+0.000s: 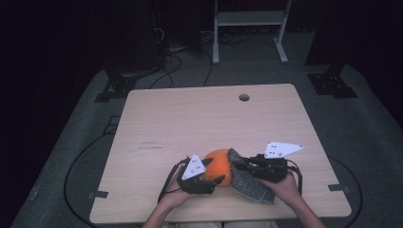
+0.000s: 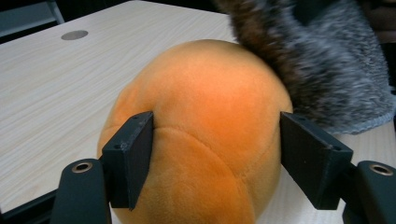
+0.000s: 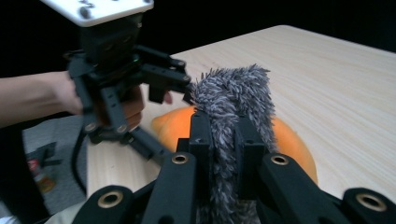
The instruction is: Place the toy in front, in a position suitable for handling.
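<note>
An orange plush ball (image 1: 217,164) is seen on the table (image 1: 190,118), close to the near edge and a little right of its middle. In the left gripper view, the ball is straddled by the jaws of the left gripper (image 1: 207,182): the left pad is pressed into the plush, which is dented beside it, while the right pad is set against the ball's far flank; whether that pad presses cannot be told. In the high view, the left gripper is held by a hand (image 1: 177,192) at the ball's near-left side.

A grey furry cloth (image 1: 247,183) is laid against the right side of the ball and is draped down onto the table towards the near edge. Its upper edge is pinched by the right gripper (image 3: 223,140), whose jaws are drawn tight together with a tuft of grey pile standing up between them. In the right gripper view, the orange plush is seen directly behind and beneath the cloth, touching it. The round hole (image 1: 244,97) in the table lies near the far edge, well apart from both things.
</note>
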A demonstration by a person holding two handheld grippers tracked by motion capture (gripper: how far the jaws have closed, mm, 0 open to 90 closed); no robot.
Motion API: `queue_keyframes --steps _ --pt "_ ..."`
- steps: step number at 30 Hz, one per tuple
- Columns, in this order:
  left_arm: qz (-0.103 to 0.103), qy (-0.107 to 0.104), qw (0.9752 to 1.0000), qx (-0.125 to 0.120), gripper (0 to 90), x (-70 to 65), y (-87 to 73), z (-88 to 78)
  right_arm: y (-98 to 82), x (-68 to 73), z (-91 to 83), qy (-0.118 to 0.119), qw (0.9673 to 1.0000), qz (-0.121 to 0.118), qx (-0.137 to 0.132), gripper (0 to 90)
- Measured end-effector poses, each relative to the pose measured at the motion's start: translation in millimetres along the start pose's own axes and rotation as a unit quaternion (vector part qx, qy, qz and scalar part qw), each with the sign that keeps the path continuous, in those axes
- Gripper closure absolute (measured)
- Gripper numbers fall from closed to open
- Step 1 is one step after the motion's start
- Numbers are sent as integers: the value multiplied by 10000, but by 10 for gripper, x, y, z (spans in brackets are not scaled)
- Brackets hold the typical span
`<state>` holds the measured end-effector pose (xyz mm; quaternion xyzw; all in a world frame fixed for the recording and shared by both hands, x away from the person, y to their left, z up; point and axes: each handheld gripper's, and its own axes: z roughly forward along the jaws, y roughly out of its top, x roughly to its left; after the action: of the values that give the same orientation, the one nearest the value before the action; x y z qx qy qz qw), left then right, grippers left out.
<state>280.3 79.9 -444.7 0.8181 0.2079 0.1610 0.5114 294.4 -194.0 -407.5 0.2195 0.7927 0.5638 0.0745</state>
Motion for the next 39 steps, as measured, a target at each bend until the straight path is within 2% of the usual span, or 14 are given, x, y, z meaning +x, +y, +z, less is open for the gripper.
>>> queue_keyframes --steps 7,11,13,15,17,20,22,24,27,29,31,34,36,39 --pt "10 -28 10000 -32 291 0 -11 -11 -198 -229 -81 -815 9953 266 449 803" --pt "144 -11 9999 -22 299 -30 31 28 -55 -105 -98 -416 9991 81 0 803" --pt "140 -19 9999 -27 294 -27 38 24 12 -40 -23 -382 9991 -136 109 802" --pt "-55 -86 9999 -85 238 -4 59 -8 -33 -32 71 -520 9974 -317 386 802" --pt "-562 -85 9982 -195 171 54 90 -46 -87 -66 72 -385 9985 -142 363 802" --pt "-1145 -72 9933 142 95 142 59 -1 -98 -91 8 -457 9980 -128 410 802" --pt "-1341 -200 9907 103 134 141 -4 24 -112 -112 -21 -521 9975 -95 461 801" --pt "-1108 -142 9937 118 239 111 17 4 -77 -82 -63 -642 9966 -187 474 802" --pt "-655 -74 9977 135 283 48 76 13 25 26 -98 -328 9985 -312 294 803" --pt "-84 -26 9998 168 293 -59 123 38 93 126 -33 6 9984 -509 261 802" --pt "458 122 9984 304 295 -159 150 44 114 212 62 4 9964 -720 438 802" --pt "426 81 9986 291 307 -136 102 16 72 187 89 -116 9954 -788 526 802" --pt "375 38 9990 250 304 -113 76 9 35 101 28 -398 9945 -768 597 802" --pt "329 50 9992 199 297 -111 76 23 -17 -19 -60 -602 9950 -508 618 803"
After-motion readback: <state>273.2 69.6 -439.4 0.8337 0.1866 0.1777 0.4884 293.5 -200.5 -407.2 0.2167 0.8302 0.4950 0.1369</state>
